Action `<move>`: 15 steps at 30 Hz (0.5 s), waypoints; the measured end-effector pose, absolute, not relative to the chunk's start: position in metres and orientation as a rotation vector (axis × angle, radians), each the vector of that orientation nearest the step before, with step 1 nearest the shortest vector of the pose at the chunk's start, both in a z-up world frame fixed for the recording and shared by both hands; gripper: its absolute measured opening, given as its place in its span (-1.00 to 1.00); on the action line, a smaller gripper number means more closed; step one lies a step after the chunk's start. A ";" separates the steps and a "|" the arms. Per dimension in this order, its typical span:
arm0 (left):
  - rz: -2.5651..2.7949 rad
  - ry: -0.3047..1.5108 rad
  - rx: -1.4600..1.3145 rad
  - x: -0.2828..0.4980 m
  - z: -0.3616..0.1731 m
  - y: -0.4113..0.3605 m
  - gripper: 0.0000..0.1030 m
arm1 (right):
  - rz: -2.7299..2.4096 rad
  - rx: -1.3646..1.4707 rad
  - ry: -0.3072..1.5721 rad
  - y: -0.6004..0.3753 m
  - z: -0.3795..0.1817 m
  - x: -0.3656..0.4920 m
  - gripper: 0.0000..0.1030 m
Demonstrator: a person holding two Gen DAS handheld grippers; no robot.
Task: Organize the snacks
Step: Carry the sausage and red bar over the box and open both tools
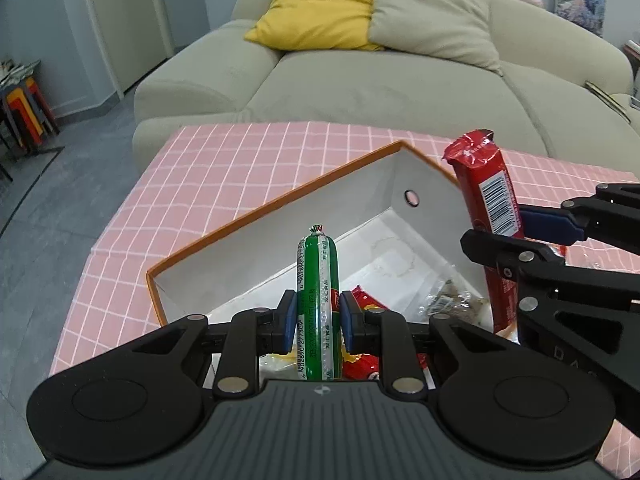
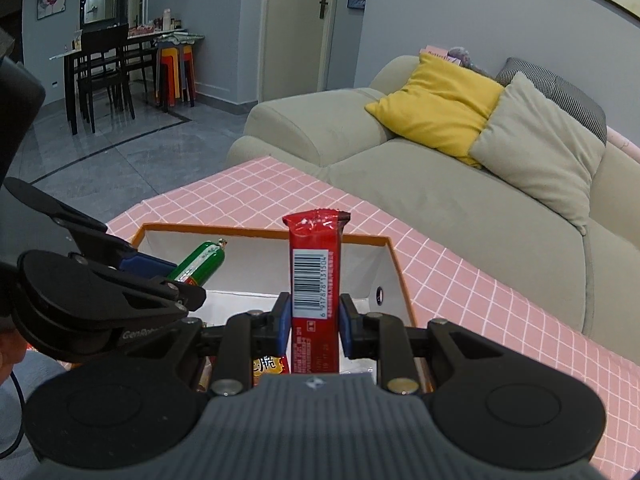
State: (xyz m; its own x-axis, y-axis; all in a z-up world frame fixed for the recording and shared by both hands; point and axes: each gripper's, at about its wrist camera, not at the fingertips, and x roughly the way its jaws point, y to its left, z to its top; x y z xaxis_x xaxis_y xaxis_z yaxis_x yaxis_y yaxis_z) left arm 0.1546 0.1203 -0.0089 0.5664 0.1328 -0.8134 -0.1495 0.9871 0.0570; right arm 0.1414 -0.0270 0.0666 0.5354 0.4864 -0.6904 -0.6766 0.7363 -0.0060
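Observation:
My left gripper (image 1: 318, 322) is shut on a green sausage stick (image 1: 317, 280) and holds it upright over the orange-rimmed white box (image 1: 276, 204). My right gripper (image 2: 314, 322) is shut on a red snack bar (image 2: 314, 268) with a barcode, also upright over the box (image 2: 394, 258). In the left wrist view the red bar (image 1: 490, 200) and right gripper (image 1: 532, 226) are at the right. In the right wrist view the sausage (image 2: 200, 262) and left gripper (image 2: 160, 276) are at the left. Red and clear snack packets (image 1: 366, 304) lie in the box.
The box sits on a table with a pink checked cloth (image 1: 224, 168). A beige sofa (image 1: 360, 80) with a yellow cushion (image 1: 320, 4) stands just behind the table. A dining table with chairs (image 2: 100, 64) and stacked stools (image 2: 176, 72) are far left.

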 end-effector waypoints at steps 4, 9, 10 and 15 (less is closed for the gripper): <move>0.180 0.983 -0.052 0.159 -0.019 0.128 -0.53 | 0.704 -0.289 0.752 -0.023 0.058 0.152 -0.60; 0.195 1.027 -0.075 0.166 -0.035 0.137 -0.53 | 0.709 -0.310 0.781 -0.009 0.048 0.162 -0.60; 0.198 1.037 -0.078 0.168 -0.038 0.138 -0.53 | 0.711 -0.316 0.788 -0.006 0.046 0.164 -0.60; 0.212 1.087 -0.097 0.173 -0.053 0.147 -0.53 | 0.723 -0.354 0.856 0.010 0.029 0.175 -0.60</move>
